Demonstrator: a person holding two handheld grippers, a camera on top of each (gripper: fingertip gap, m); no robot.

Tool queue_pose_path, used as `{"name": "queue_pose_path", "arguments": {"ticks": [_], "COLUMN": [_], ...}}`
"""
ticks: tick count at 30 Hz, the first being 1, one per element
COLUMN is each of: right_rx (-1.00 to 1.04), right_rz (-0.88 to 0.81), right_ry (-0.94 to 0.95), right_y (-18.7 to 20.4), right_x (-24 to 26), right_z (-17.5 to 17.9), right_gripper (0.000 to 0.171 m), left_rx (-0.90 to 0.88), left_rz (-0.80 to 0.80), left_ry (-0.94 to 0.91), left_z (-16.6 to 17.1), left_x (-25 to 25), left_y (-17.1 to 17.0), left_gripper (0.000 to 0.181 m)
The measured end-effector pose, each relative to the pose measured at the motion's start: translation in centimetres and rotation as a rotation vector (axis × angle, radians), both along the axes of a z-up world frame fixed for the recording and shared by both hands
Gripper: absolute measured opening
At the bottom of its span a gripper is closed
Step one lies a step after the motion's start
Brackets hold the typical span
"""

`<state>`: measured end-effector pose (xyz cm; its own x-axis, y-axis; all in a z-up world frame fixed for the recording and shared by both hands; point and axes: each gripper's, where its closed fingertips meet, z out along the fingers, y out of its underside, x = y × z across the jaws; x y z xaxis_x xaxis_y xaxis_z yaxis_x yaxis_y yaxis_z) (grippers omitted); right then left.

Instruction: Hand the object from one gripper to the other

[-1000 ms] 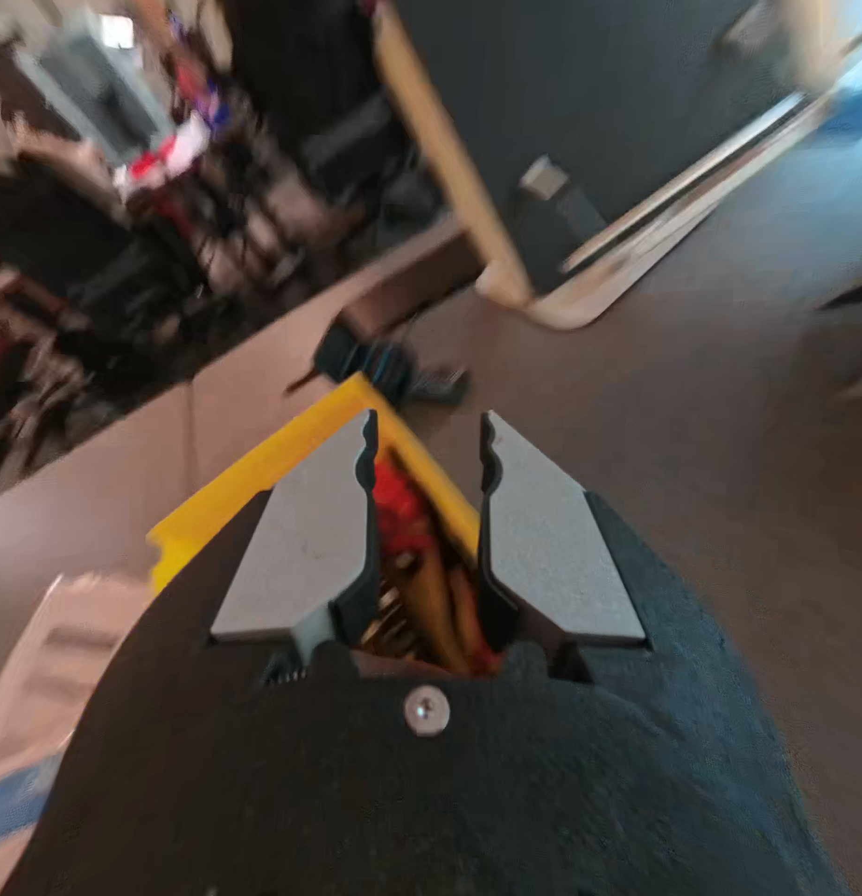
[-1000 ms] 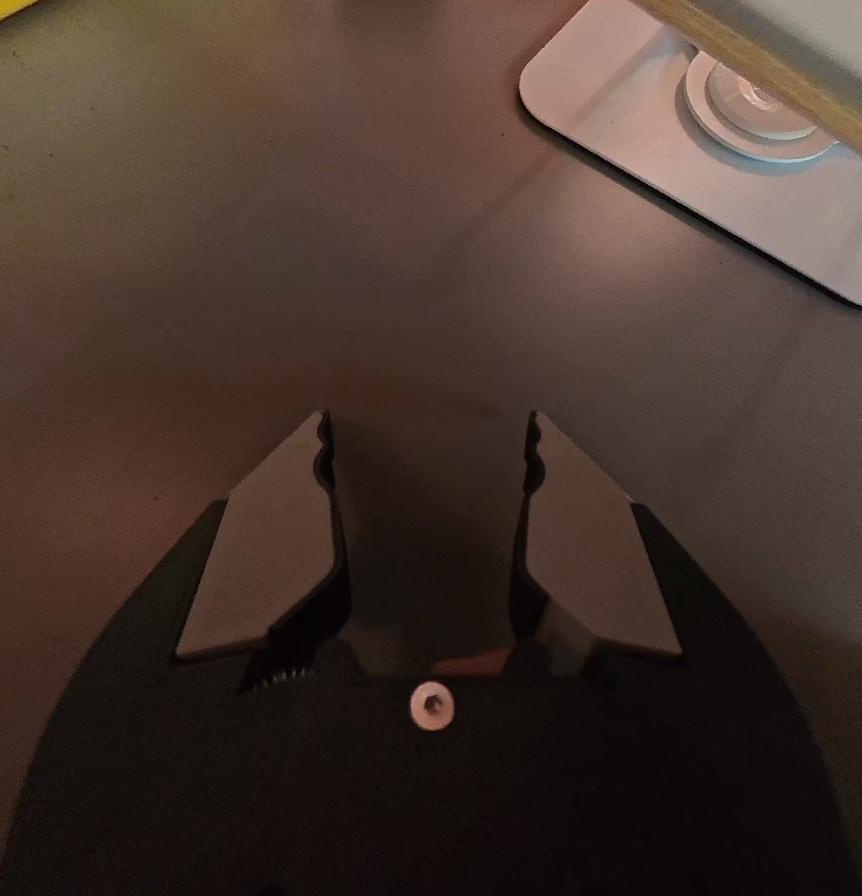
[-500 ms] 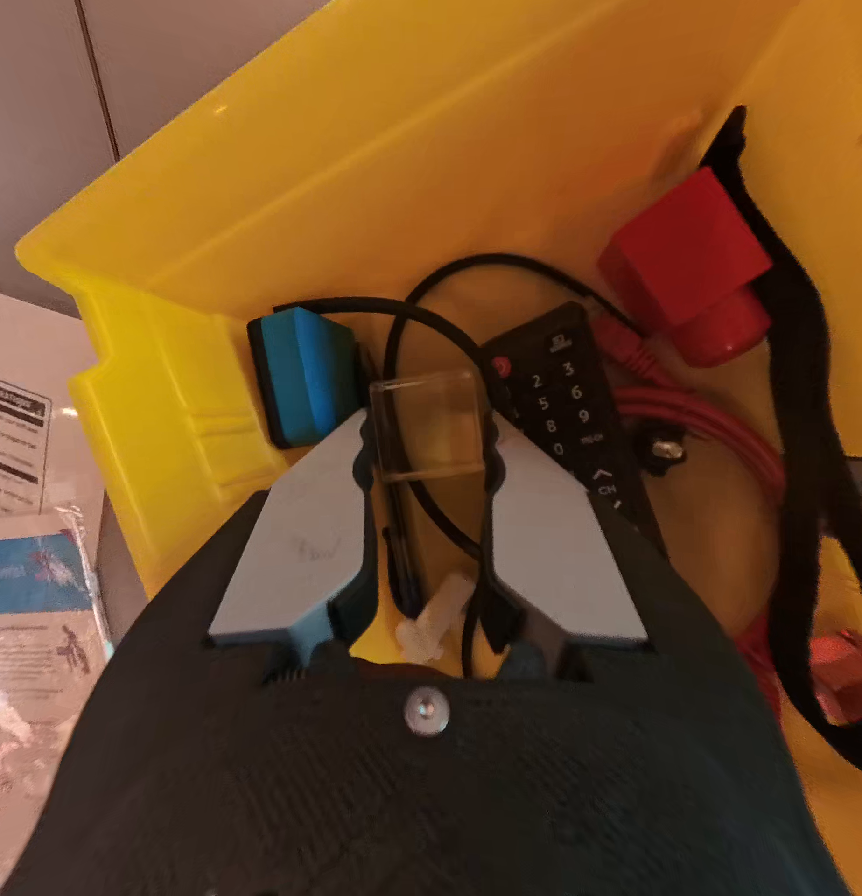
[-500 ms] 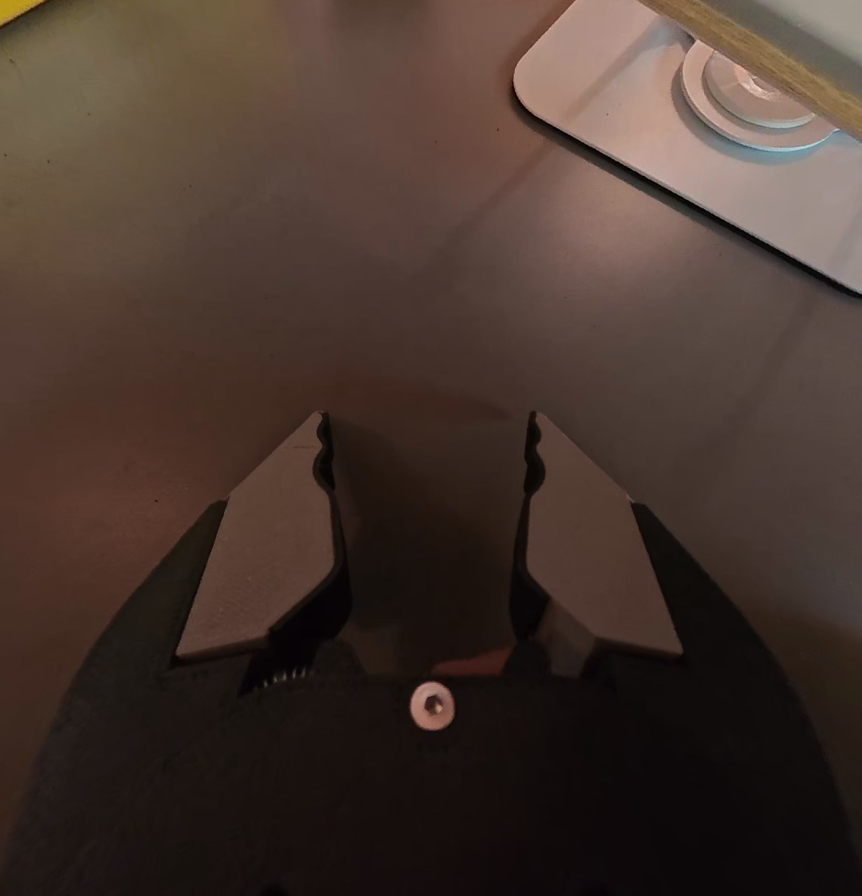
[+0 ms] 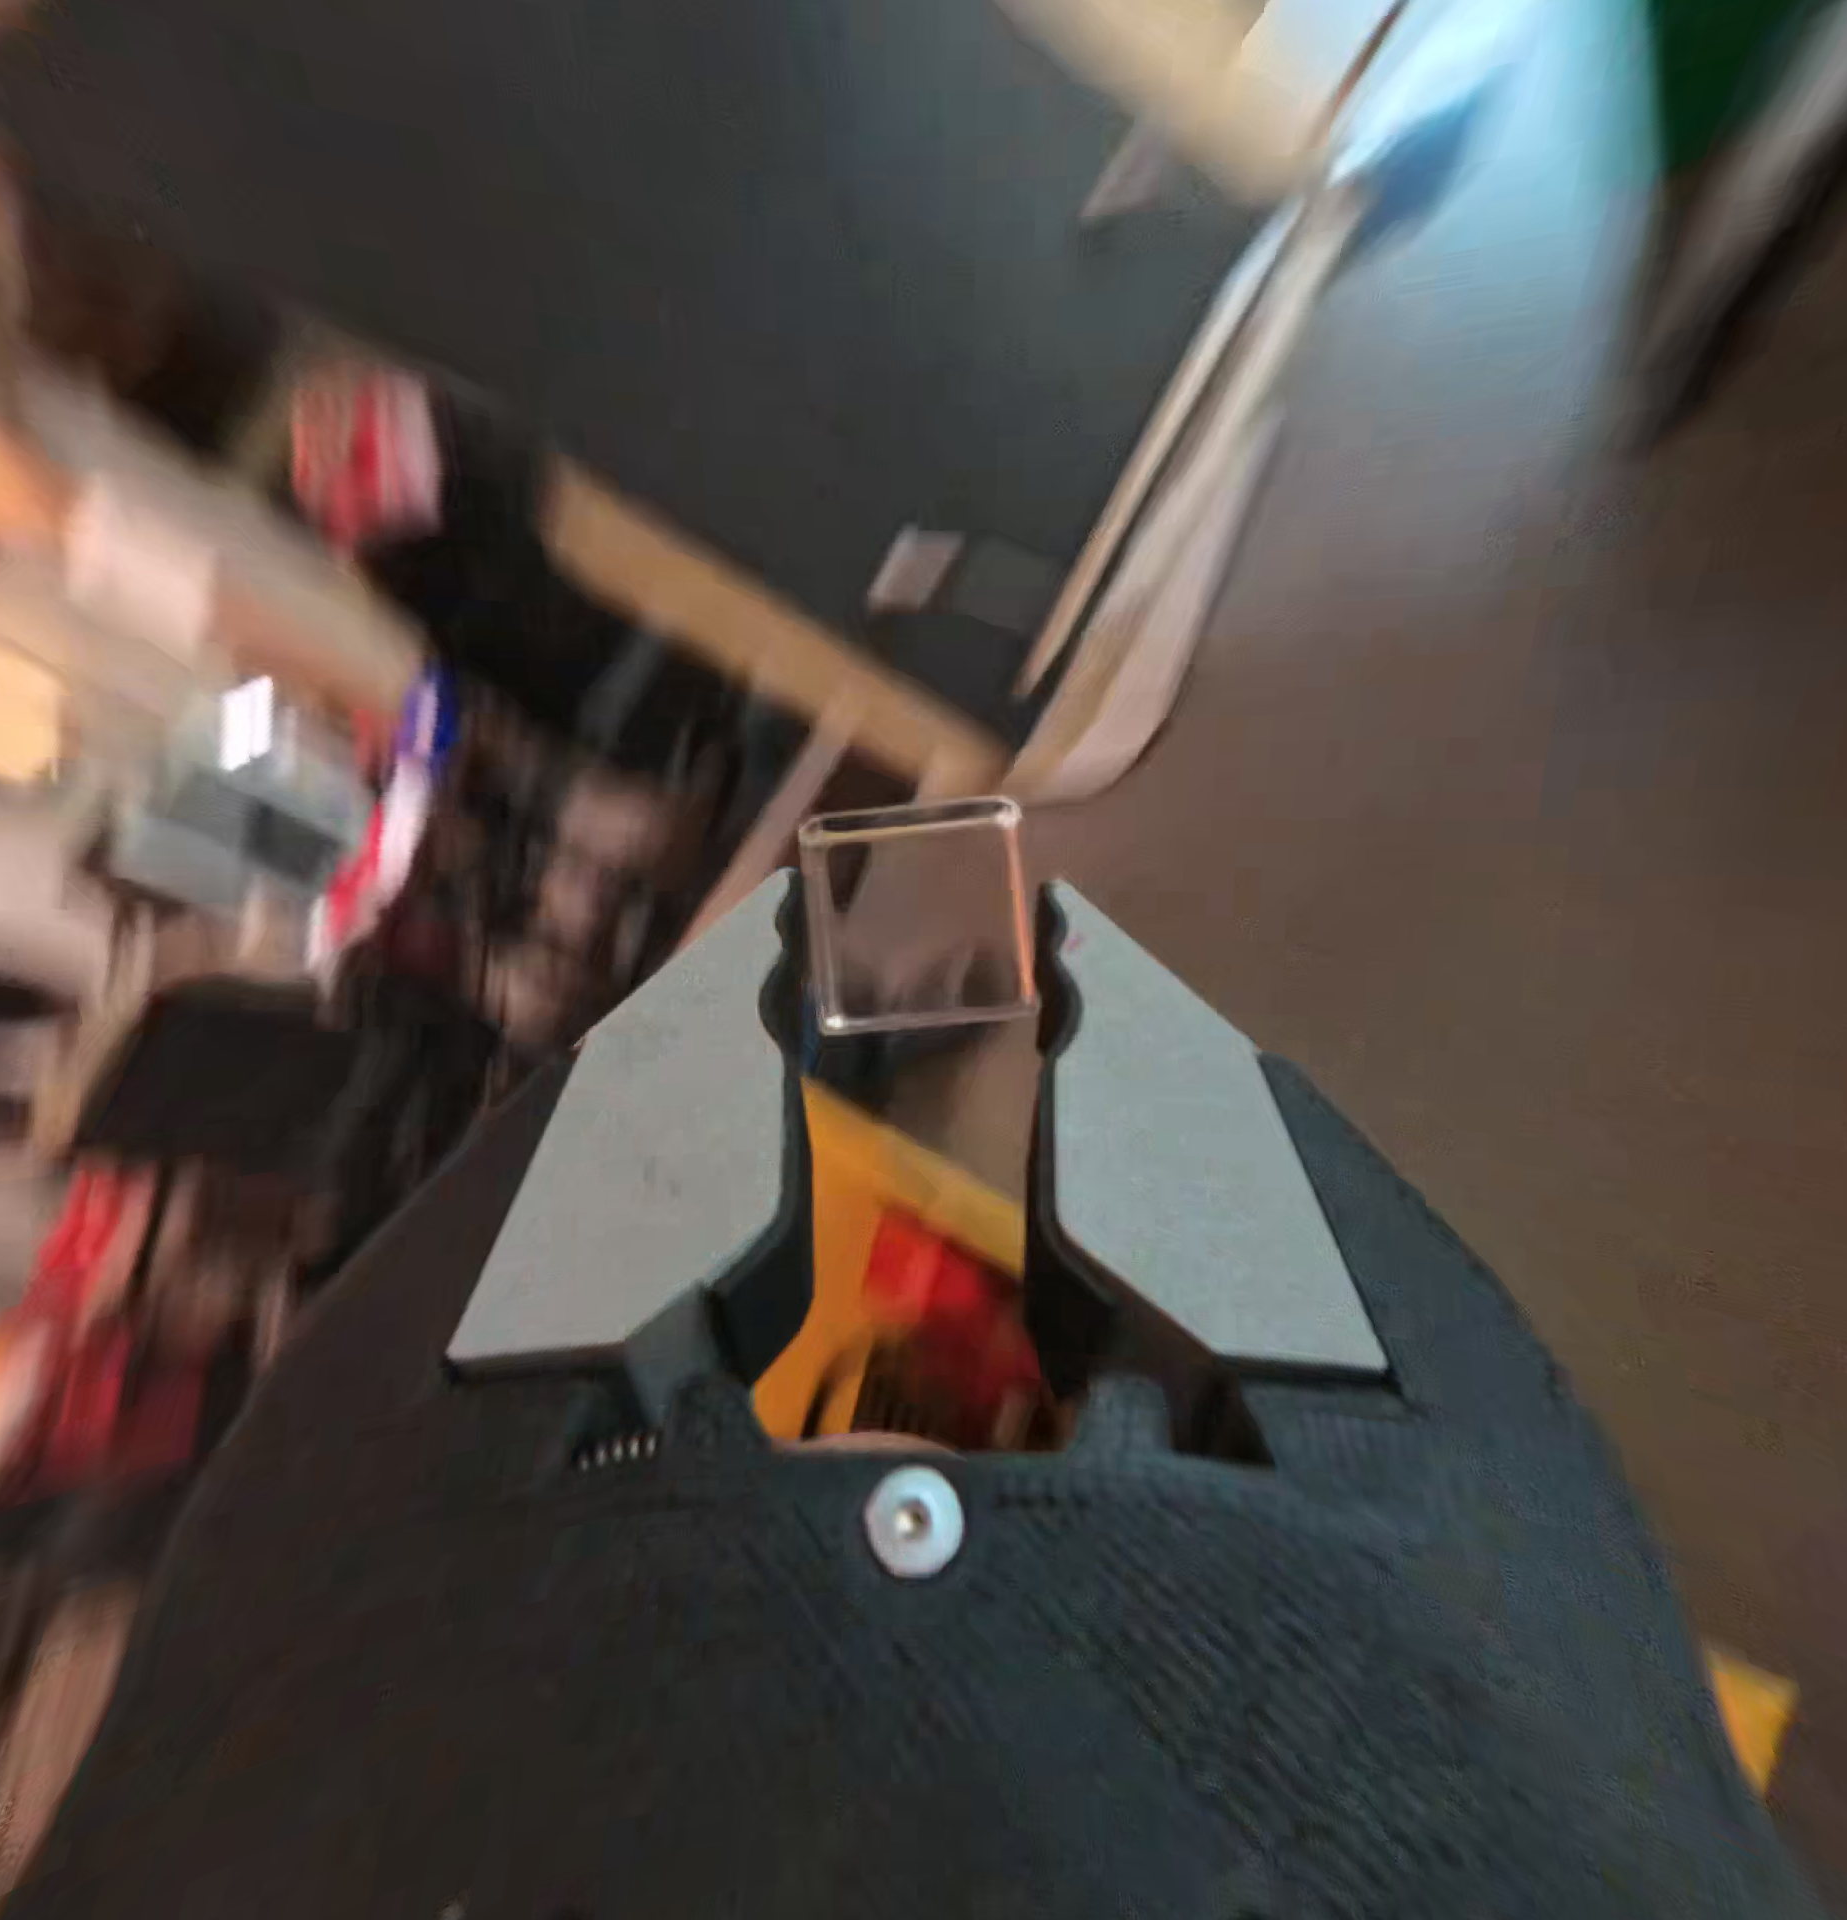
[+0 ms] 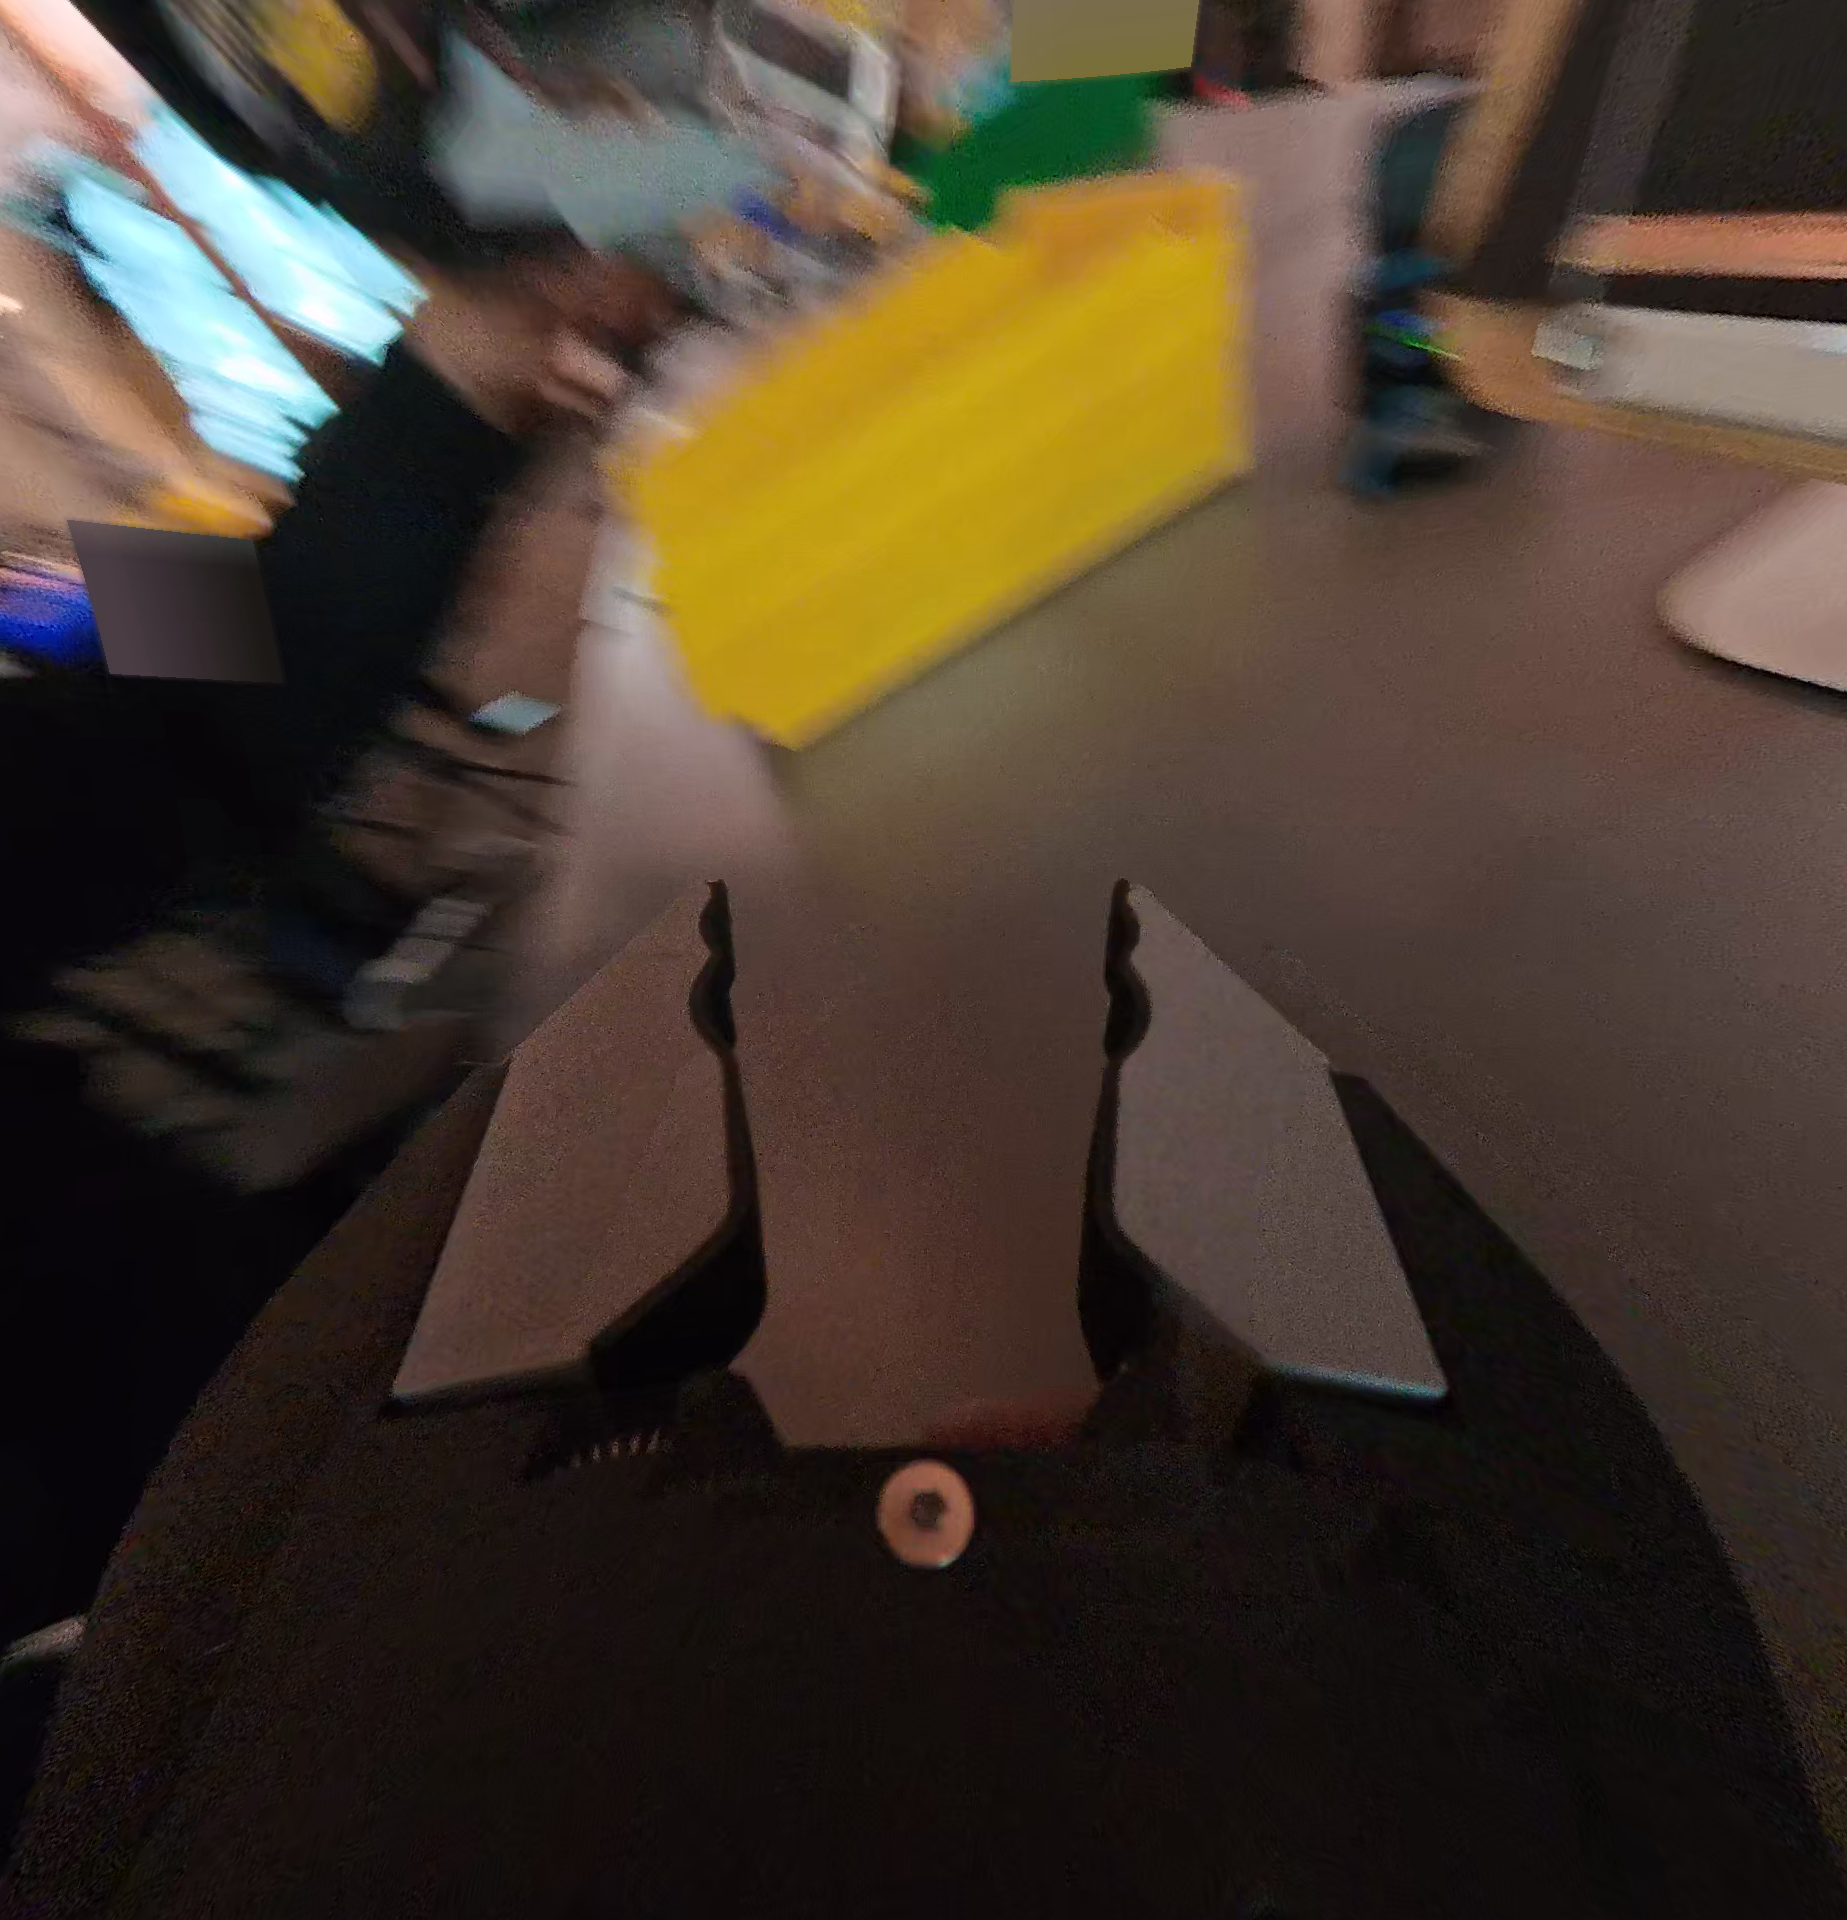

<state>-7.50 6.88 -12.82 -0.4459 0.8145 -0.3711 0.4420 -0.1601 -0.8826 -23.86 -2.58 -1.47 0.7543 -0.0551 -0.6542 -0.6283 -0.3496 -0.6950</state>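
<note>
Above brown table (image 5: 1521, 935), left jaws grip clear cube (image 5: 917, 920) (no long axis); right gape.

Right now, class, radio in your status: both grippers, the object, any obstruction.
Left gripper shut on clear plastic cube. Right gripper open, empty. No obstruction seen.

Blurred yellow bin (image 6: 950, 457) on a dark table (image 6: 1418, 935).

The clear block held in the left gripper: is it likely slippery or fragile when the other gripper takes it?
The clear block looks rigid with smooth, glossy faces, so it is probably slippery. The left gripper pinches only its lower sides, so a nudge could tilt it. Its rounded edges show no chips; likely solid plastic, not very fragile.
</note>
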Motion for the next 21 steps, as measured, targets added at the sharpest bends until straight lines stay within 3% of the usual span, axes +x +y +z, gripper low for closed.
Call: {"name": "queue_pose_path", "arguments": {"ticks": [3,5,9,12,15,17,21], "right_rx": [-0.347,-0.490,-0.602,-0.612,-0.561,-0.406,0.172], "right_rz": [0.251,0.386,0.614,0.660,0.548,0.397,0.078], "right_ry": [0.131,0.172,0.144,0.130,0.135,0.122,0.149], "right_y": [-3.0,-3.8,-6.1,-6.5,-5.1,-3.7,-0.8], "right_x": [2.7,4.8,8.3,8.7,7.4,5.7,2.9], "right_z": [5.6,7.9,9.1,8.9,8.1,6.5,2.7], "right_gripper": [0.079,0.079,0.058,0.043,0.042,0.041,0.041], "left_rx": [0.180,0.255,0.322,0.318,0.256,0.142,0.020], "left_rz": [-0.478,-0.631,-0.751,-0.743,-0.656,-0.540,-0.592], "left_ry": [0.045,0.008,0.057,0.092,-0.109,-0.359,-0.770], "left_z": [0.7,0.6,-0.6,-2.0,-3.2,-4.7,-6.0], "left_x": [14.2,19.9,25.5,26.3,24.1,21.6,20.4], "left_y": [1.9,2.3,4.1,5.9,7.7,9.3,8.9], "left_gripper": [0.042,0.042,0.044,0.044,0.046,0.083,0.070]}}
